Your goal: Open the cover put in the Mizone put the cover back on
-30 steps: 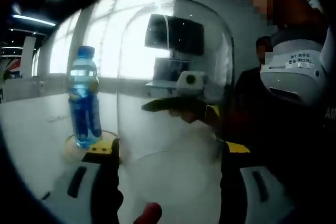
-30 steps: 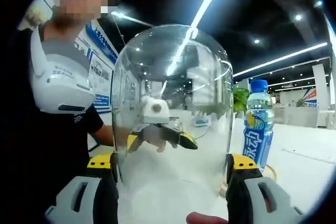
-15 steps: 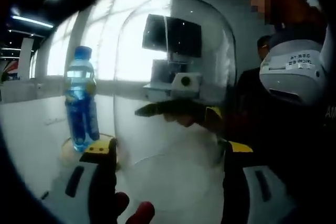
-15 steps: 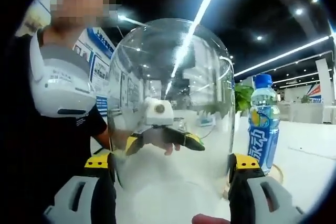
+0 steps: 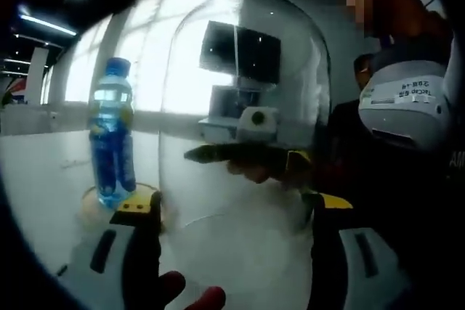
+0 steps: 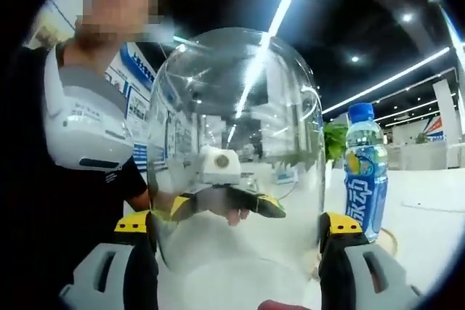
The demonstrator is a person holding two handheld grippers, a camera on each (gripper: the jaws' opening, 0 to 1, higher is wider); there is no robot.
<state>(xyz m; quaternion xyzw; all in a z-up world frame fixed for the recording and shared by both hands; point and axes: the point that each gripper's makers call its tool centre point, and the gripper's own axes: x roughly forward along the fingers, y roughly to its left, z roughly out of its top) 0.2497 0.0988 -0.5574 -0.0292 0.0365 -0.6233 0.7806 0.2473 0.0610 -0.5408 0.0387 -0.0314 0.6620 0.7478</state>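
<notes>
**Both grippers clamp the glass dome, Mizone bottle upright on the base beside it**

Left gripper view: left gripper (image 5: pixel 231 205) has its two yellow-tipped jaws pressed against opposite sides of the clear glass cover (image 5: pixel 243 107), gripping it near the lower wall. Cover is dome-shaped, upright, rounded top up. Seen through the glass, the right gripper (image 5: pixel 251 156) comes in from the far side, dark jaws with yellow tips against the cover. Mizone bottle (image 5: pixel 111 136) stands upright left of the cover, blue cap on, blue liquid, sitting on a round wooden base (image 5: pixel 93 197) on the white table (image 5: pixel 43 179). Bottle is outside the cover, just beside it, not touching as far as visible. A fingertip (image 5: pixel 211 298) shows at the bottom edge.

Right gripper view: right gripper (image 6: pixel 236 226) jaws also closed on the cover (image 6: pixel 236 121), one each side. Left gripper (image 6: pixel 225 201) visible through the glass. Bottle (image 6: pixel 365 172) upright to the right of the cover, base (image 6: pixel 389 236) edge behind it. Person (image 6: pixel 73 150) in dark shirt with a white chest device stands at left
</notes>
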